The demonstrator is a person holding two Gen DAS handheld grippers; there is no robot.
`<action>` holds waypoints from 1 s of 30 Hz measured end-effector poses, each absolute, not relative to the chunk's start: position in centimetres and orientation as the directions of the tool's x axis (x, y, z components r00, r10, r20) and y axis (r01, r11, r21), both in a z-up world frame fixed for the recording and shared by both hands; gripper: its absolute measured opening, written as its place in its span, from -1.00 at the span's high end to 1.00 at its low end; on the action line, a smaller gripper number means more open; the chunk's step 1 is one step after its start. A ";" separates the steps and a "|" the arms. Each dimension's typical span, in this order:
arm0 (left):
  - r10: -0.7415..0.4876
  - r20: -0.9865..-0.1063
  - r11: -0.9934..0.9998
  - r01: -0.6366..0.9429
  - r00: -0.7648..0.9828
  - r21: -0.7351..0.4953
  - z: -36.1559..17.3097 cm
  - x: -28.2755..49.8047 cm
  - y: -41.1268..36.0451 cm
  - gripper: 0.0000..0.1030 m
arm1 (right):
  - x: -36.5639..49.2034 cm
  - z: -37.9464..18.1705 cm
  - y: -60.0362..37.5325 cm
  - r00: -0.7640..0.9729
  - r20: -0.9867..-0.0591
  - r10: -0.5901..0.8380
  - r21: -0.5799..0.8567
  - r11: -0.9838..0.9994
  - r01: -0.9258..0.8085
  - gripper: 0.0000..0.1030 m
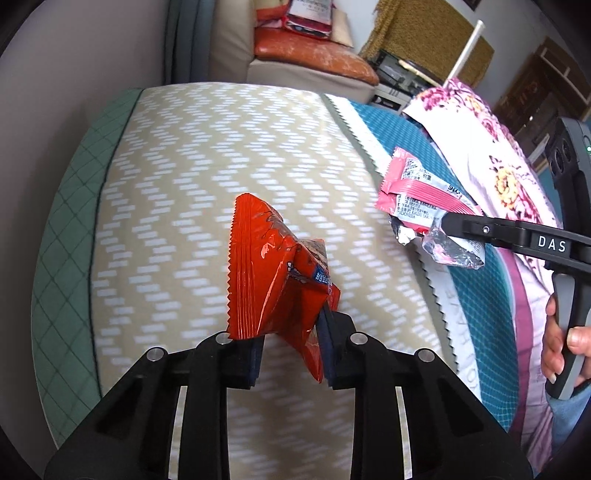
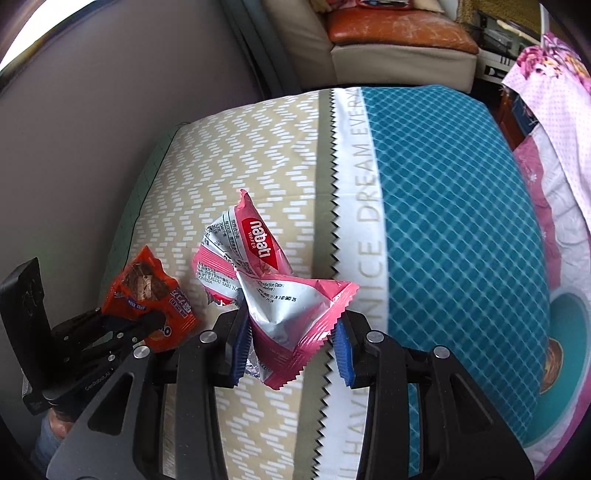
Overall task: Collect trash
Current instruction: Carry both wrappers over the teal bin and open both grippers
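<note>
My left gripper (image 1: 293,349) is shut on a crumpled orange-red snack wrapper (image 1: 273,284) and holds it above the bed. The same wrapper (image 2: 151,299) shows at the lower left of the right wrist view, pinched in the left gripper (image 2: 157,319). My right gripper (image 2: 290,341) is shut on a pink and silver Nabati wafer wrapper (image 2: 273,291), also held above the bed. In the left wrist view this wrapper (image 1: 421,199) hangs from the right gripper (image 1: 445,223) at the right.
Below lies a bed with a beige zigzag cover (image 1: 221,166) and a teal diamond-pattern cover (image 2: 450,206). A floral quilt (image 1: 495,155) lies at the right. A sofa with an orange cushion (image 2: 399,29) stands beyond the bed. A wall (image 2: 92,110) is at the left.
</note>
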State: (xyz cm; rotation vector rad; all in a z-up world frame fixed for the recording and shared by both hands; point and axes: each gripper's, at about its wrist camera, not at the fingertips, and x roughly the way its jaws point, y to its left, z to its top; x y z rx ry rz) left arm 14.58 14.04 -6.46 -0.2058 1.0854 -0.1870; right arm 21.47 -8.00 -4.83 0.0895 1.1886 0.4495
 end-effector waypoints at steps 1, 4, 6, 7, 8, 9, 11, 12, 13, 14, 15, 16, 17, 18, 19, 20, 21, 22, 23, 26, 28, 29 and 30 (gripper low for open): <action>-0.253 -0.853 0.965 0.060 0.456 -0.254 -6.1 14.4 13.4 0.50 | 21.2 -4.7 -8.4 0.301 -0.873 0.383 0.301 0.910 -0.287 0.30; -0.255 -0.850 0.966 0.085 0.460 -0.244 -5.3 14.0 11.8 0.50 | 20.4 -4.2 -9.9 0.319 -0.867 0.383 0.303 0.913 -0.272 0.30; -0.258 -0.849 0.966 0.103 0.462 -0.238 -4.8 13.8 10.5 0.50 | 19.4 -3.6 -11.3 0.341 -0.859 0.381 0.302 0.917 -0.262 0.28; -0.261 -0.848 0.965 0.113 0.460 -0.236 -4.5 13.7 9.8 0.50 | 19.1 -3.4 -11.9 0.350 -0.856 0.380 0.302 0.918 -0.258 0.28; -0.262 -0.849 0.965 0.120 0.460 -0.233 -4.3 13.6 9.3 0.50 | 18.4 -2.9 -13.0 0.370 -0.850 0.376 0.299 0.921 -0.249 0.28; -0.263 -0.849 0.965 0.131 0.459 -0.228 -4.1 13.5 8.6 0.50 | 18.5 -3.0 -13.3 0.376 -0.848 0.374 0.298 0.923 -0.245 0.28; -0.267 -0.847 0.963 0.153 0.460 -0.220 -3.5 13.2 7.2 0.50 | 17.5 -2.5 -15.0 0.398 -0.839 0.370 0.301 0.926 -0.227 0.27; -0.268 -0.846 0.963 0.163 0.460 -0.216 -3.4 13.2 6.6 0.49 | 17.5 -2.5 -15.1 0.403 -0.838 0.369 0.301 0.927 -0.223 0.27; -0.270 -0.845 0.962 0.174 0.461 -0.212 -3.1 13.1 5.9 0.49 | 17.0 -2.4 -16.1 0.415 -0.833 0.366 0.303 0.929 -0.213 0.27; -0.271 -0.844 0.961 0.183 0.462 -0.208 -3.0 12.9 5.4 0.50 | 16.7 -2.3 -16.7 0.423 -0.830 0.364 0.303 0.931 -0.205 0.27; -0.273 -0.844 0.959 0.194 0.462 -0.204 -2.8 12.8 4.7 0.50 | 16.2 -2.1 -17.3 0.430 -0.827 0.362 0.304 0.931 -0.200 0.27; -0.277 -0.843 0.958 0.206 0.461 -0.202 -2.6 12.6 4.0 0.50 | 15.9 -2.0 -18.1 0.440 -0.822 0.362 0.308 0.932 -0.191 0.27; -0.279 -0.843 0.956 0.219 0.460 -0.198 -2.4 12.5 3.1 0.50 | 15.6 -2.0 -18.7 0.447 -0.818 0.362 0.312 0.932 -0.184 0.27; -0.281 -0.843 0.954 0.229 0.459 -0.193 -2.3 12.3 2.5 0.50 | 15.3 -1.9 -19.1 0.452 -0.815 0.362 0.315 0.932 -0.178 0.27; -0.284 -0.843 0.951 0.243 0.457 -0.188 -2.2 12.2 1.6 0.49 | 15.1 -1.9 -19.7 0.458 -0.812 0.361 0.319 0.932 -0.170 0.27; -0.286 -0.844 0.949 0.254 0.454 -0.186 -2.1 12.1 0.9 0.49 | 14.7 -1.9 -20.9 0.470 -0.806 0.361 0.330 0.932 -0.151 0.27; -0.289 -0.845 0.946 0.268 0.449 -0.181 -2.1 12.1 0.0 0.49 | 14.3 -1.8 -21.6 0.475 -0.802 0.361 0.336 0.931 -0.141 0.27; -0.291 -0.847 0.943 0.282 0.445 -0.176 -2.1 12.1 -0.9 0.49 | 13.9 -1.8 -22.7 0.484 -0.798 0.360 0.345 0.930 -0.124 0.27; -0.293 -0.849 0.940 0.296 0.441 -0.171 -2.0 12.0 -1.8 0.49 | 13.8 -1.7 -23.2 0.488 -0.796 0.359 0.349 0.930 -0.115 0.27; -0.304 -0.852 0.929 0.331 0.427 -0.165 -2.0 11.9 -3.9 0.49 | 13.0 -1.8 -25.9 0.509 -0.786 0.351 0.368 0.927 -0.071 0.27; -0.312 -0.853 0.921 0.354 0.417 -0.163 -2.0 12.1 -5.7 0.49 | 12.6 -2.0 -27.7 0.520 -0.782 0.343 0.376 0.926 -0.045 0.27; -0.316 -0.854 0.917 0.364 0.413 -0.163 -2.0 12.2 -6.7 0.50 | 12.3 -2.2 -29.1 0.529 -0.779 0.335 0.381 0.924 -0.023 0.27; -0.323 -0.854 0.912 0.376 0.408 -0.165 -2.0 12.4 -7.7 0.50 | 12.2 -2.2 -29.8 0.534 -0.778 0.330 0.384 0.923 -0.012 0.27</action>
